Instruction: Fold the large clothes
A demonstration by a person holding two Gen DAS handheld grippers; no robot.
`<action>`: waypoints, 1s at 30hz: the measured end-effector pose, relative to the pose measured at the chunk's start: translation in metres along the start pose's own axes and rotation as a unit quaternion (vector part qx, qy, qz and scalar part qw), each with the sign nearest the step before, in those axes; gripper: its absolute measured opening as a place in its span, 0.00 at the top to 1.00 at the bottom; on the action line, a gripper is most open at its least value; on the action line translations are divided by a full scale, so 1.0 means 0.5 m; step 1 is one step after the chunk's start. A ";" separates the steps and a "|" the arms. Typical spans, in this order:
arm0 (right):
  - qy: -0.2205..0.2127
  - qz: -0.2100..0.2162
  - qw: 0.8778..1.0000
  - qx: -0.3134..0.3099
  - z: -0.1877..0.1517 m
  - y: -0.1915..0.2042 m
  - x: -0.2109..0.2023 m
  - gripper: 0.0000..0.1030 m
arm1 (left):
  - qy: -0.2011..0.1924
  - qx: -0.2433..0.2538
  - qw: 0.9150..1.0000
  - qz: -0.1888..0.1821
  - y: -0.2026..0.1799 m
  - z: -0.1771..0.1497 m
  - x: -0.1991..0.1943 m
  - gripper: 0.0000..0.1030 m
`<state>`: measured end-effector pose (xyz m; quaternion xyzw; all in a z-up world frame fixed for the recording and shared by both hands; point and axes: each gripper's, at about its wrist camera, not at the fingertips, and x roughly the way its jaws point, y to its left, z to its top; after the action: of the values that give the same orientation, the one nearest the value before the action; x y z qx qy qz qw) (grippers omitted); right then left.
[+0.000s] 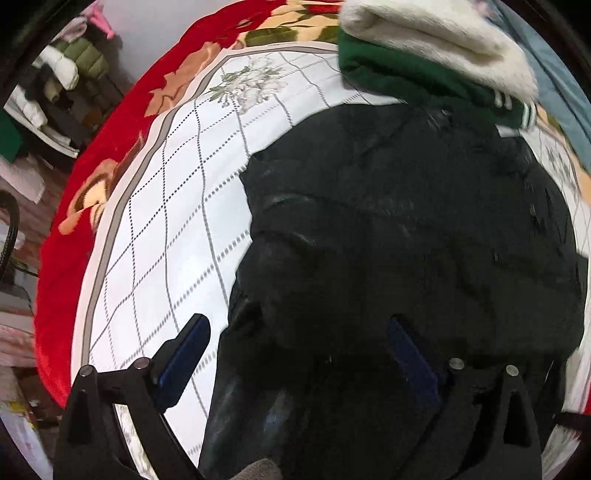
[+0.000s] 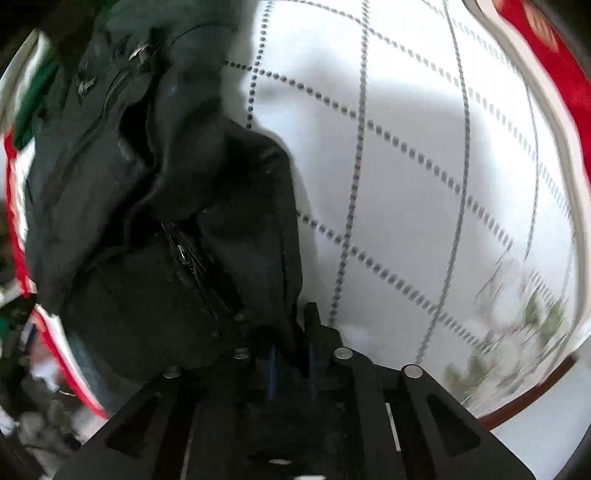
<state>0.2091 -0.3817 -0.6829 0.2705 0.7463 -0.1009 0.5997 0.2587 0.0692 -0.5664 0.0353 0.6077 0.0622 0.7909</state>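
A black padded jacket [image 1: 406, 229] lies bunched on a white quilted bedspread [image 1: 166, 229]. My left gripper [image 1: 297, 350] hovers above the jacket's near end with its jaws wide apart. Its left finger [image 1: 184, 358] is over the bedspread and its right finger [image 1: 410, 358] over the jacket, neither pressing on cloth. In the right wrist view the jacket [image 2: 155, 192], with its zip showing, fills the left half. My right gripper [image 2: 291, 343] is shut, with a fold of the jacket's edge pinched between its blue pads.
A folded green garment [image 1: 406, 74] with a cream one [image 1: 436, 33] on top sits at the jacket's far end. A red floral blanket [image 1: 110, 122] rims the bedspread. Shelves with piled clothes [image 1: 62, 74] stand beyond the bed at the left. White bedspread [image 2: 424, 184] stretches right of the jacket.
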 end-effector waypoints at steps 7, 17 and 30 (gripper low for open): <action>-0.053 0.015 0.991 -0.123 0.002 0.063 -0.075 0.17 | -0.003 0.025 0.998 0.059 -0.140 -0.086 -0.064 0.05; -0.096 -0.045 0.978 -0.180 0.089 -0.169 -0.216 0.17 | 0.083 0.010 0.991 0.101 -0.474 -0.322 -0.139 0.05; -0.063 -0.047 0.985 -0.156 0.203 -0.357 -0.216 0.17 | 0.019 0.131 0.949 0.285 -0.647 -0.365 -0.019 0.03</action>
<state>0.2151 -0.6091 -0.6380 0.1312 0.7256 -0.0280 0.6749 0.0979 -0.2559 -0.6470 0.3087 0.5899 0.2055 0.7172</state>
